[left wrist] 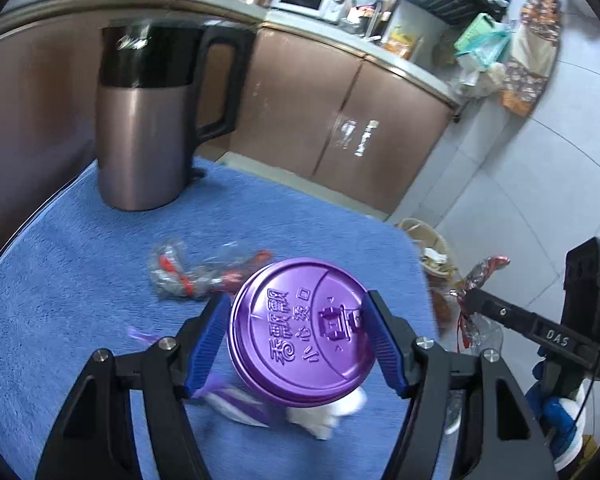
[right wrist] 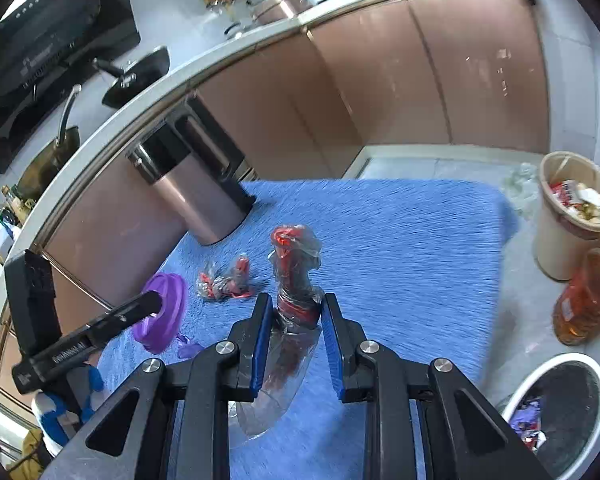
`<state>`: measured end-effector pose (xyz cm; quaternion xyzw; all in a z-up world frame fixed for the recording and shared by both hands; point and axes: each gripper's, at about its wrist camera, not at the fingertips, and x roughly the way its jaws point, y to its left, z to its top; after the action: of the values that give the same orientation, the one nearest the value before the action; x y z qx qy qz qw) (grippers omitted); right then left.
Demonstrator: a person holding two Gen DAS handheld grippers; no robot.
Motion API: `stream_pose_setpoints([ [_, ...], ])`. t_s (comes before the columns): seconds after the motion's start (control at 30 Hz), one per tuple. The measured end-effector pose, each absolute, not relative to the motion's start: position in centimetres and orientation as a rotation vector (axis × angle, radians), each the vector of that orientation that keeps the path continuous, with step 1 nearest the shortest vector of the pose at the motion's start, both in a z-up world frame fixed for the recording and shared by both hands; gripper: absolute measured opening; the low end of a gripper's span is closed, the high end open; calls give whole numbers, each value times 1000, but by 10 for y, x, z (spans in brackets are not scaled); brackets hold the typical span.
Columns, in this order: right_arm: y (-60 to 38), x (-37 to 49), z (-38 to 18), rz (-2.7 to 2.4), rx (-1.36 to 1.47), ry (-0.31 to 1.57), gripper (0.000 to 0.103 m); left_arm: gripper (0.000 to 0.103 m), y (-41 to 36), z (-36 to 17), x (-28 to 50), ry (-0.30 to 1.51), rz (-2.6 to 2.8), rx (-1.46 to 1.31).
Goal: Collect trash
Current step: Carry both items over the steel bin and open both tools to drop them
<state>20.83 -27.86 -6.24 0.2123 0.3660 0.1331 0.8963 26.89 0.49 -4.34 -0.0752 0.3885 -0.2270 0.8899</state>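
Note:
A cup with a purple lid [left wrist: 300,332] sits between the blue pads of my left gripper [left wrist: 296,300], which is shut on it and holds it above the blue towel [left wrist: 80,280]. In the right wrist view the same lid [right wrist: 168,308] shows at the left. My right gripper [right wrist: 296,300] is shut on a clear plastic wrapper with red print [right wrist: 296,256], raised off the towel [right wrist: 400,240]. A second crumpled red and clear wrapper [left wrist: 188,276] [right wrist: 224,280] lies on the towel. Crumpled white paper [left wrist: 320,420] and a purple scrap [left wrist: 140,334] lie below the cup.
A copper-coloured kettle [left wrist: 144,132] [right wrist: 196,192] stands at the towel's far left corner. On the floor to the right are a beige bin full of trash [right wrist: 568,216], an orange bottle [right wrist: 584,300] and a white-rimmed black bin [right wrist: 560,412]. Brown cabinets [right wrist: 380,80] run behind.

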Motion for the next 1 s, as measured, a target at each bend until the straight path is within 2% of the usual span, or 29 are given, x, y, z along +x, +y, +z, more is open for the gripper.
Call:
stream_pose_setpoints([
  [0.33,-379,119,-60,11,419,700,24,65,-114,-25,225,814,-715,-128],
  [0.7,-450,64,-89,-295,299,784,25,67,-283,-63,185,953,-942,-52],
  [0.8,-459,59,-102,-369,266,817,40,68,-315,-85,183,1025,-958,-70],
  [0.87,-464,55,-108,-405,254,823,57,68,-330,-100,184,1083,-963,-91],
  [1.0,-479,38,-116,-439,265,825,63,68,-343,-113,187,1133,-965,-119],
])
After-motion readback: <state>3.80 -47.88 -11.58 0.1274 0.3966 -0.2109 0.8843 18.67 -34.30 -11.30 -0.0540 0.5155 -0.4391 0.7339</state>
